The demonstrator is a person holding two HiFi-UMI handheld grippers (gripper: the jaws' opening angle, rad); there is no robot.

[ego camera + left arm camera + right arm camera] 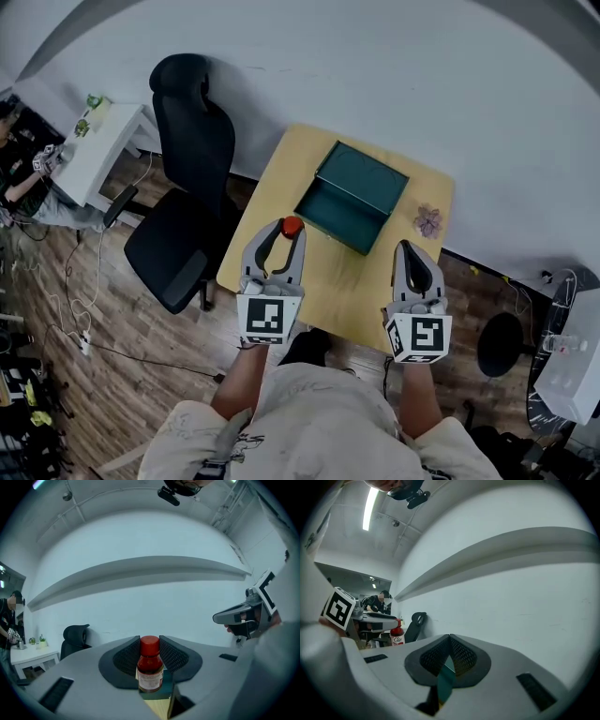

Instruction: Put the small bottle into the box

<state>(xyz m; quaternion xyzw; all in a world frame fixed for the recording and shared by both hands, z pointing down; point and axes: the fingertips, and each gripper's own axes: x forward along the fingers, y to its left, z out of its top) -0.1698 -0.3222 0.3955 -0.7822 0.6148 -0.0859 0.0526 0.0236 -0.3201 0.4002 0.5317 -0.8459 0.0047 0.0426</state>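
Over the yellow table (pixel 328 281), the small bottle (pixel 150 667) sits upright, clamped between the part-open jaws of the left gripper (pixel 286 227), just short of the open green box (pixel 352 197), so insertion is not yet done; the right gripper (pixel 407 247) is closed and empty

Small bottle (pixel 292 225) — all but its red cap hidden within the left tongs (pixel 288 231), head view

Black office chair (pixel 187 178), white side desk (pixel 98 155), round stool (pixel 502 343)
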